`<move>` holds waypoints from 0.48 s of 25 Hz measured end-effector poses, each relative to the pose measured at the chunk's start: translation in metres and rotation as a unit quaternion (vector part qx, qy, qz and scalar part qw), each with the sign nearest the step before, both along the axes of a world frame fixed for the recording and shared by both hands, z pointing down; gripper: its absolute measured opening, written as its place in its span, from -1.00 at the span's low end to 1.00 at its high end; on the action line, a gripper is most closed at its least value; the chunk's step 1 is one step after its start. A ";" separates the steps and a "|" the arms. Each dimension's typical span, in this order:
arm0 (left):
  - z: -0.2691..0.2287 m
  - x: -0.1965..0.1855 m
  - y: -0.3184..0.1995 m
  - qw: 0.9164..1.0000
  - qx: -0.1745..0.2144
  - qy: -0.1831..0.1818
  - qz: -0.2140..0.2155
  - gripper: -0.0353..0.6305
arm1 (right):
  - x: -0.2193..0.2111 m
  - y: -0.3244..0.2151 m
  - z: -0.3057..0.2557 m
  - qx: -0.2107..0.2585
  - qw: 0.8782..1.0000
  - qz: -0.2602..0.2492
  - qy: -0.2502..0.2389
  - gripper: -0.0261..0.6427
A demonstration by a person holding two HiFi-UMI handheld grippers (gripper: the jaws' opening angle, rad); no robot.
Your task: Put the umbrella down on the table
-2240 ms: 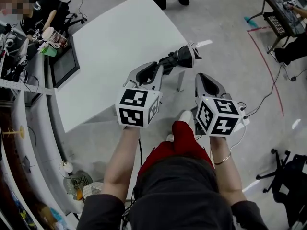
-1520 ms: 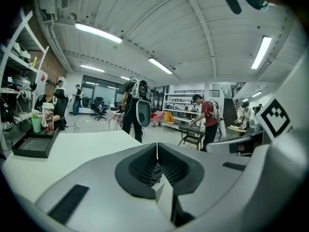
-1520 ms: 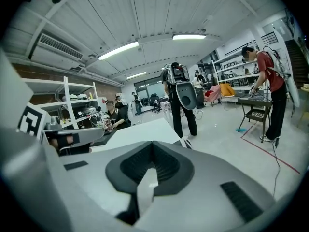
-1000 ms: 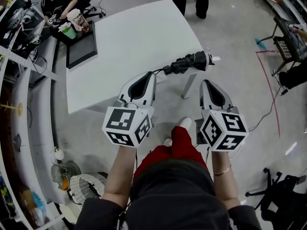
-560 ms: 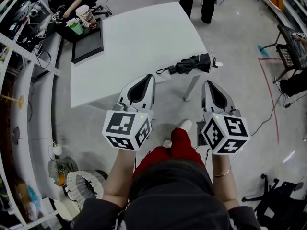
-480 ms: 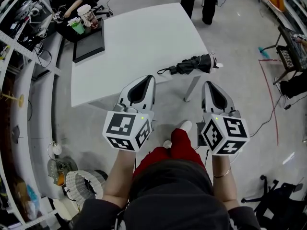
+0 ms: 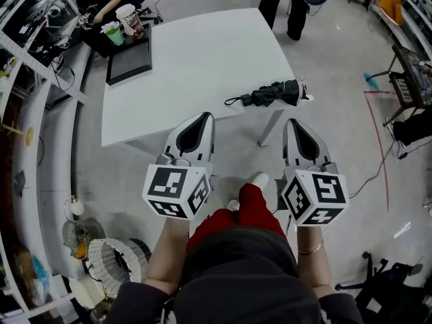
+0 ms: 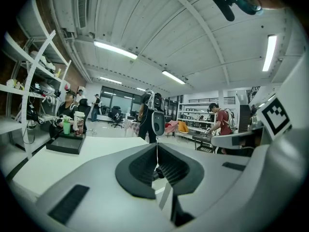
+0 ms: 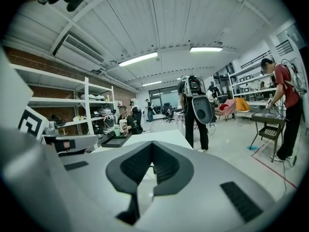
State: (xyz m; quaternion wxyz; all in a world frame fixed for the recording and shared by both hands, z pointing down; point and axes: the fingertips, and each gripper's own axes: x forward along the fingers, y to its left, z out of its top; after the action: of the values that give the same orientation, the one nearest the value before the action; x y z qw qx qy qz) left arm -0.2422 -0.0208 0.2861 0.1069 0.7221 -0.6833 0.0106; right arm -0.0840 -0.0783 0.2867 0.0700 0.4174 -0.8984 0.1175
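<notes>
Black umbrella [image 7: 273, 94], white table [image 7: 196, 52]

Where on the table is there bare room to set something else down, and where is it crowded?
The table's middle is bare, from the black tray on its left edge across to the right edge. The near left corner is also free. The near right corner, where the umbrella lies, and the tray with cups are crowded.
</notes>
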 end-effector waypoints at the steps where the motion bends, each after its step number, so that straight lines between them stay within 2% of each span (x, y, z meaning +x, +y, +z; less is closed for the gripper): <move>1: 0.000 -0.001 0.002 1.000 0.001 0.001 -0.003 -0.85 | 0.000 0.001 -0.001 0.001 1.000 -0.001 -0.001 -0.87; 12: -0.002 -0.008 0.016 1.000 0.007 0.003 -0.025 -0.85 | -0.003 0.009 -0.003 0.002 1.000 -0.006 -0.010 -0.87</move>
State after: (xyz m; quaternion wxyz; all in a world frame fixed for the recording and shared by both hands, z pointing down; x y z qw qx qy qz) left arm -0.2504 -0.0048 0.2836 0.1039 0.7056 -0.7010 0.0006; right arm -0.0865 -0.0697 0.2839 0.0605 0.4112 -0.9016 0.1195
